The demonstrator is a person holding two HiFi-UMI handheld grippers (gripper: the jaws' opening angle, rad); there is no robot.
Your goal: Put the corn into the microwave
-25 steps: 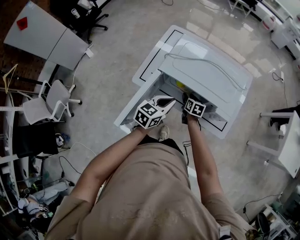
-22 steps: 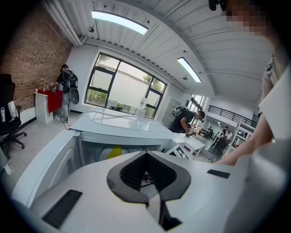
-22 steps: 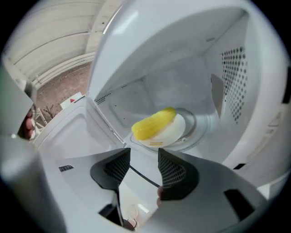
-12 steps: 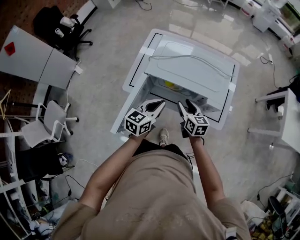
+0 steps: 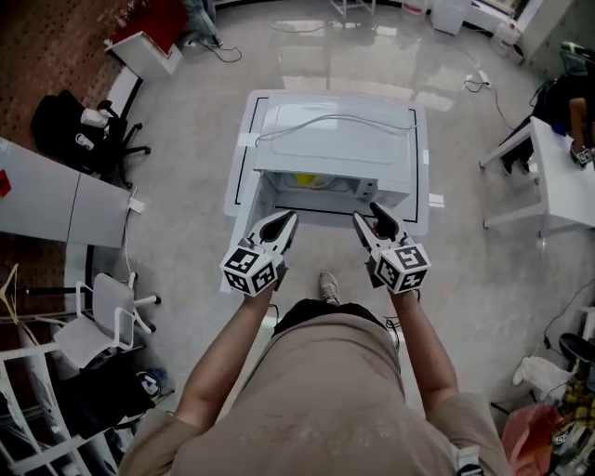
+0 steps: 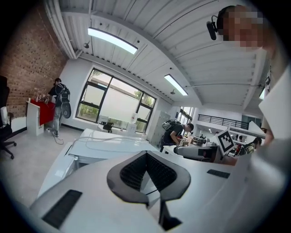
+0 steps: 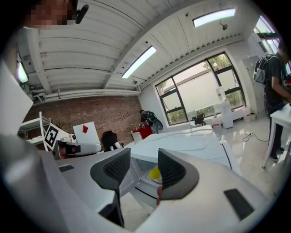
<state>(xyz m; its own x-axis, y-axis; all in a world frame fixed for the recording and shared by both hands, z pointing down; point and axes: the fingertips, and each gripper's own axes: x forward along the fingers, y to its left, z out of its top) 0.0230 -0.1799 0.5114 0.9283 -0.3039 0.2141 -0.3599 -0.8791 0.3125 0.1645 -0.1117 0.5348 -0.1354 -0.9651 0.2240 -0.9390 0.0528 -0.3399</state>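
Note:
A white microwave (image 5: 335, 139) sits on a white table (image 5: 240, 153) with its cavity facing me and standing open. The yellow corn (image 5: 305, 178) lies inside it, and the right gripper view shows the corn (image 7: 154, 173) between the jaws, farther off. My left gripper (image 5: 284, 223) hangs in front of the table's near edge; its jaws meet at the tips (image 6: 146, 154) with nothing held. My right gripper (image 5: 372, 221) floats level with it, jaws apart (image 7: 144, 157) and empty. Both are clear of the microwave.
A white cable (image 5: 325, 121) runs over the microwave's top. White desks (image 5: 558, 177) stand at the right, a grey desk (image 5: 56, 200) and office chairs (image 5: 102, 311) at the left, a red cabinet (image 5: 149, 28) at the back. A person (image 6: 59, 102) stands by the window.
Both grippers have drawn back from the microwave's mouth toward my body. The right gripper, earlier at the opening, is now clear of it and open. The view has shifted so the microwave sits squarely ahead.

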